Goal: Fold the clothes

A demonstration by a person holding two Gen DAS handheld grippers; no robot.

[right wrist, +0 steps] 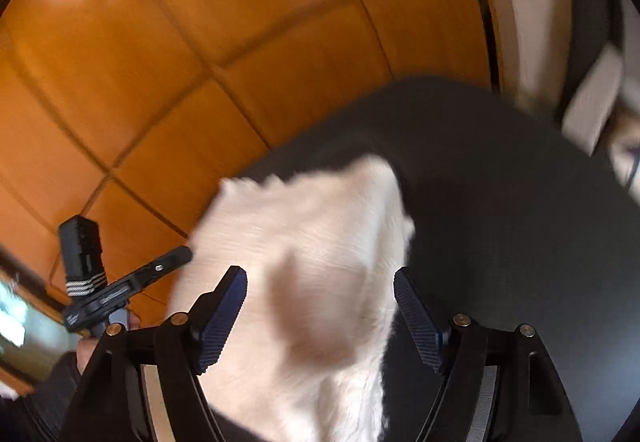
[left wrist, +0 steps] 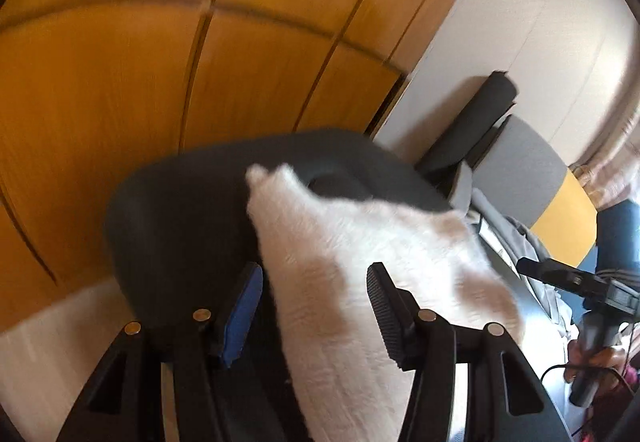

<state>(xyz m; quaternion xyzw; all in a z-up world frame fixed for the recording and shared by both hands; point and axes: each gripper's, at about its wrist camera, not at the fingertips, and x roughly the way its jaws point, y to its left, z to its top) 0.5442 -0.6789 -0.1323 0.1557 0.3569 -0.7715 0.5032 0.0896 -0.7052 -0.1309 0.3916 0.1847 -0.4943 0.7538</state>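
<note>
Blurred wood panels [left wrist: 120,102] — white garment [left wrist: 360,262] cut off

A folded cloth [left wrist: 360,262] lies on the bench [left wrist: 172,226], reaching from the near edge toward its middle. The left gripper [left wrist: 314,306] hangs over the cloth's near end, 1 finger to each side of it. The right gripper [right wrist: 320,306] hangs over the same cloth likewise, and in the left wrist view it shows at the far right. Wood-panelled doors [left wrist: 160,62] stand behind the bench; a chair [left wrist: 532,162] stands right of it.
</note>
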